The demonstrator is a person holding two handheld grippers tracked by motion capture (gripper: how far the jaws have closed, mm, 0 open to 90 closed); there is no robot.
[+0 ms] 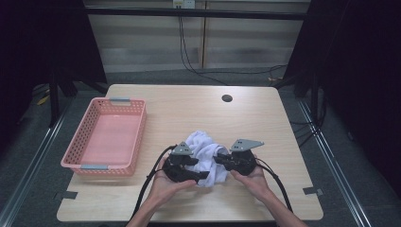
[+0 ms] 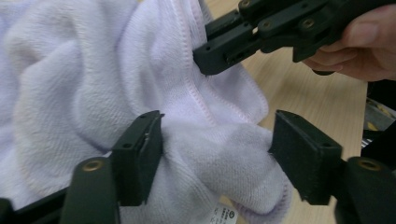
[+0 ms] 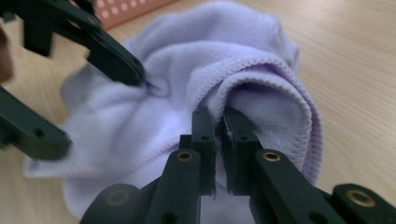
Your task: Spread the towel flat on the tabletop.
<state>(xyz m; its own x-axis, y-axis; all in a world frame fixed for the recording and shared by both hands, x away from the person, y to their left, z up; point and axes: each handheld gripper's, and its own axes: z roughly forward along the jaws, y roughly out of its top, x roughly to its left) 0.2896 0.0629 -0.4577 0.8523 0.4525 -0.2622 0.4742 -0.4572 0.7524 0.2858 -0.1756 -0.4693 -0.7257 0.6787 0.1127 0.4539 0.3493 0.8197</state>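
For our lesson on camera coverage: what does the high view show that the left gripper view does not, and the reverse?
High view alone: the pink basket, the whole table and the person's forearms. Left gripper view alone: the left gripper standing open around a fold of the white towel, and a small label at the towel's lower edge. Both: the towel, the wooden tabletop and the right gripper at the towel.
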